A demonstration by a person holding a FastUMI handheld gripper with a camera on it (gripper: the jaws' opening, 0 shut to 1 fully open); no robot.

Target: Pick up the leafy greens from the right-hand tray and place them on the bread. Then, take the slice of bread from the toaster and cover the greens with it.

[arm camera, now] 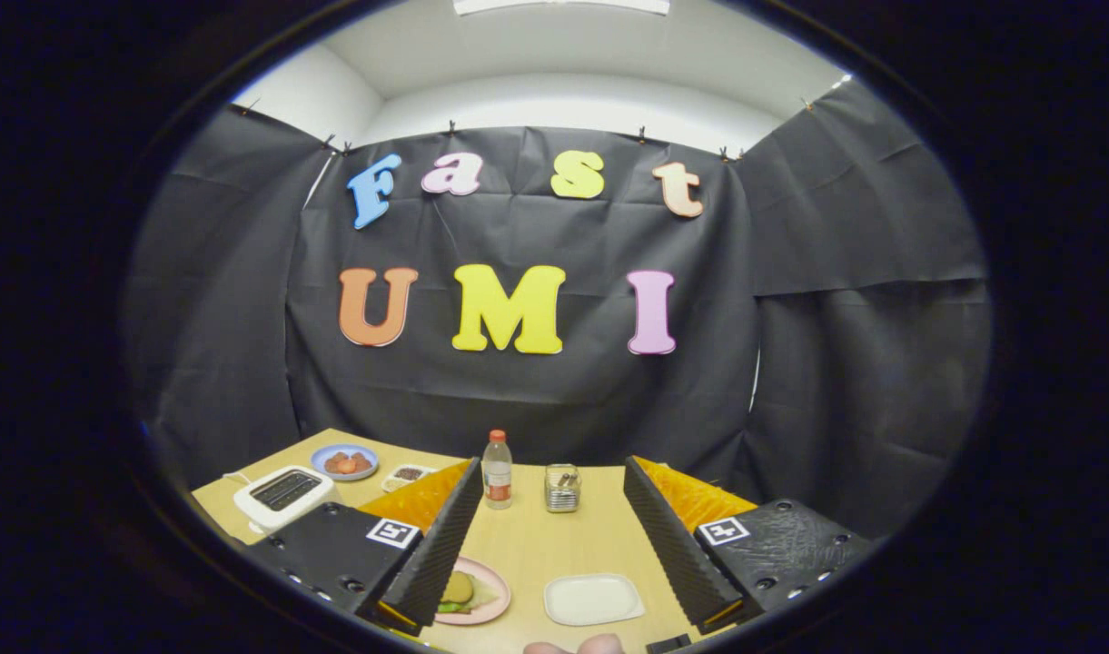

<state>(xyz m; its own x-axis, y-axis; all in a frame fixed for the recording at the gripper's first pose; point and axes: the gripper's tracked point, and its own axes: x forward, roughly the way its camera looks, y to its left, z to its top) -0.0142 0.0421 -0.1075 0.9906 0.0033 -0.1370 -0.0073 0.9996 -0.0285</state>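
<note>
We are holding the hand-held gripper [554, 554] above the wooden table [536, 545] with its two fingers spread wide apart, nothing between them and nothing touching either one. Taking the gap between the fingertips as the centre of a clock, a pink plate [490, 599] is lying at about eight o'clock, partly tucked behind the left finger; on it a slice of bread [483, 595] is showing with leafy greens [450, 606] and a round brownish piece [459, 587] sitting on top. At about five o'clock a white rectangular tray [593, 599] is resting on the table, just beside the plate but apart from it. At eleven o'clock, beyond the fingers, a clear bottle [497, 469] with a red cap is standing upright, and at one o'clock a small metal holder [562, 488] is standing near it. Well out at ten o'clock, past the left finger, a white toaster [283, 495] is sitting on the table; we cannot tell whether bread is in its slots. Beyond the toaster a blue plate [344, 461] is carrying reddish pieces, and a small white dish [407, 476] is lying just beside it. At six o'clock, fingertips [577, 646] of a person's hand are peeking in.
</note>
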